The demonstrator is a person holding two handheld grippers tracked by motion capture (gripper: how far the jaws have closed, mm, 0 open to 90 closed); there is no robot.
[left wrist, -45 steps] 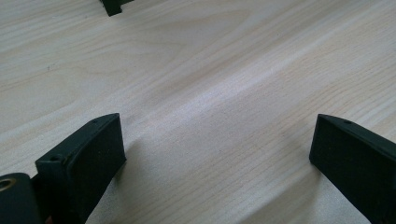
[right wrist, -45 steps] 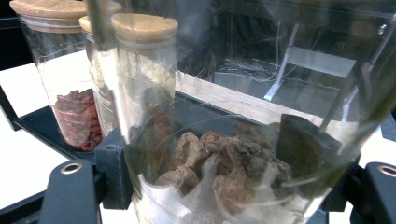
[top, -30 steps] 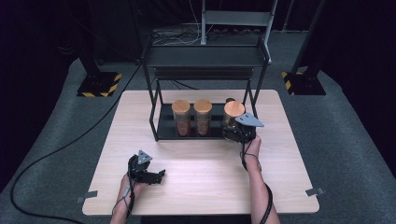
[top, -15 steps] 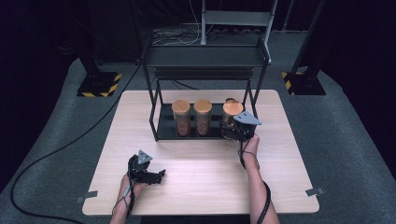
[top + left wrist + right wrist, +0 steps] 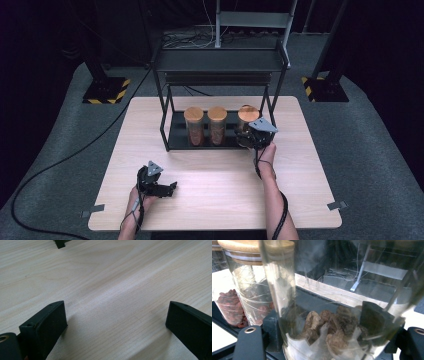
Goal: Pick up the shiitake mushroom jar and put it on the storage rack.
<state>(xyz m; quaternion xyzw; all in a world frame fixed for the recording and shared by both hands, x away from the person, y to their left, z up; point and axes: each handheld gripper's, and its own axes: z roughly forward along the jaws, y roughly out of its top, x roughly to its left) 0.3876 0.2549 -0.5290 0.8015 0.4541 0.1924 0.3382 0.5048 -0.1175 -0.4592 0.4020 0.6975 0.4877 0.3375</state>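
A black two-level rack (image 5: 220, 60) stands at the back of the wooden table (image 5: 215, 170). Two glass jars with wooden lids (image 5: 194, 125) (image 5: 217, 125) stand on its lower shelf. My right gripper (image 5: 248, 136) is shut on a third glass jar (image 5: 248, 112) at the shelf's right end. In the right gripper view this jar (image 5: 332, 325) holds brown lumps, and one pad (image 5: 373, 317) presses its wall. Beside it stands a jar of red pieces (image 5: 244, 285). My left gripper (image 5: 167, 189) rests low on the table at front left. Its jaws (image 5: 116, 317) stand open over bare wood.
The rack's upright posts (image 5: 270, 100) flank the held jar. A rack foot (image 5: 60, 243) shows at the top of the left gripper view. Black stands with yellow-striped bases (image 5: 107, 90) sit on the floor beyond the table. A cable (image 5: 60, 160) runs across the floor at left.
The right gripper and its jar have edged slightly toward the rack. The left gripper has kept still.
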